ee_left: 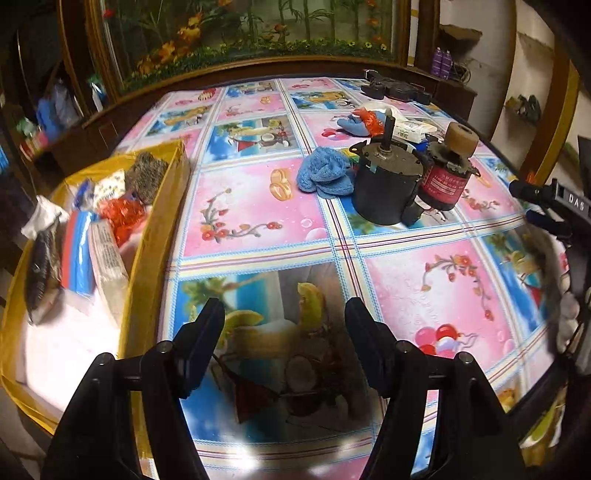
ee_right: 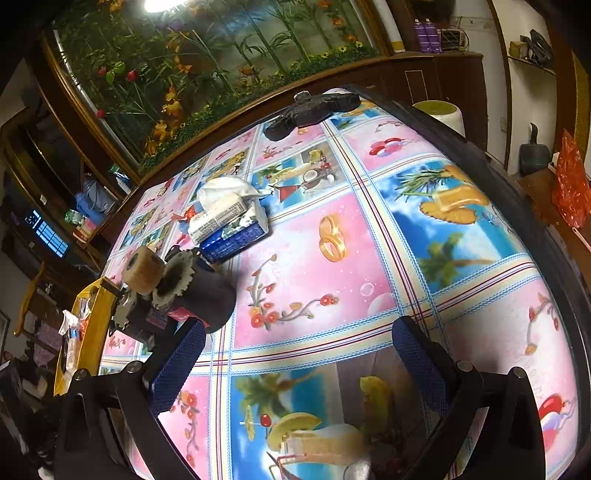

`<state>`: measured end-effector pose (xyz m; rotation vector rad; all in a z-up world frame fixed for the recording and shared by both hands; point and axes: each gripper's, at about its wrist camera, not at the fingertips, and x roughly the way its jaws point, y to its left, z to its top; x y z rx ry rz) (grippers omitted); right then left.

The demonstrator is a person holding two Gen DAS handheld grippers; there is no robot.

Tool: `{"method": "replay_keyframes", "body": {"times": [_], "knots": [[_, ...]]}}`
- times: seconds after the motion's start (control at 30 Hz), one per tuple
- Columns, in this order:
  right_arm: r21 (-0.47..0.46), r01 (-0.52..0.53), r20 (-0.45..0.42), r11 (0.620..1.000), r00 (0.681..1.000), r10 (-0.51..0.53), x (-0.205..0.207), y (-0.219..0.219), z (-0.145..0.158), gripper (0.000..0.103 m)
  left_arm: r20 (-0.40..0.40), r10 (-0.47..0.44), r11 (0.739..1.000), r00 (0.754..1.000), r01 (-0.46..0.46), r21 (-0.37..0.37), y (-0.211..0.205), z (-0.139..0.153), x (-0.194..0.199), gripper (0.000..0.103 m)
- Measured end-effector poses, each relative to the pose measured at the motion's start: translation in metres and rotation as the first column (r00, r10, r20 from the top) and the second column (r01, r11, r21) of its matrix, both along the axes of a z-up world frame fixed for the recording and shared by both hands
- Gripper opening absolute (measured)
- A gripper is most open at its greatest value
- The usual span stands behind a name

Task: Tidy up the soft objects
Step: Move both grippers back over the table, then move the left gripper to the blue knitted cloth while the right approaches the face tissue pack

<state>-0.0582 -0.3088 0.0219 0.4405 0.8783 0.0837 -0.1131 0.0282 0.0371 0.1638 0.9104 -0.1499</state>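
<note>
A yellow box (ee_left: 155,236) at the left holds several soft items: packets, a red crinkly piece and a grey scrubber. On the patterned tablecloth (ee_left: 258,221) lies a blue fluffy cloth (ee_left: 325,173), with a second blue cloth and a red scrap (ee_left: 356,123) farther back. My left gripper (ee_left: 284,310) hovers open over the cloth's near part, nothing between its black fingers. My right gripper (ee_right: 299,328), with blue pads (ee_right: 417,354), is open and empty too. Tissue packs (ee_right: 229,219) lie ahead of it to the left.
Two motors (ee_left: 384,184) (ee_left: 447,173) stand beside the blue cloth; the right wrist view shows them at its left (ee_right: 177,288). A black gadget (ee_right: 314,110) lies at the table's far edge. A wooden cabinet with a flower picture (ee_left: 240,33) rises behind.
</note>
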Motion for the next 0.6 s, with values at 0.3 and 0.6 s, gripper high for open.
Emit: {"method": "replay_keyframes", "body": {"times": [0.3, 0.6], "knots": [[-0.032, 0.031, 0.017, 0.999, 0.999, -0.031, 0.005, 0.0, -0.007, 0.102, 0.042, -0.012, 0.997, 0.999, 0.009, 0.072, -0.01, -0.001, 0.003, 0.067], [-0.043, 0.015, 0.0, 0.999, 1.0, -0.015, 0.013, -0.002, -0.011, 0.102, 0.021, -0.019, 0.998, 1.0, 0.018, 0.061, -0.013, -0.009, 0.007, 0.067]]}}
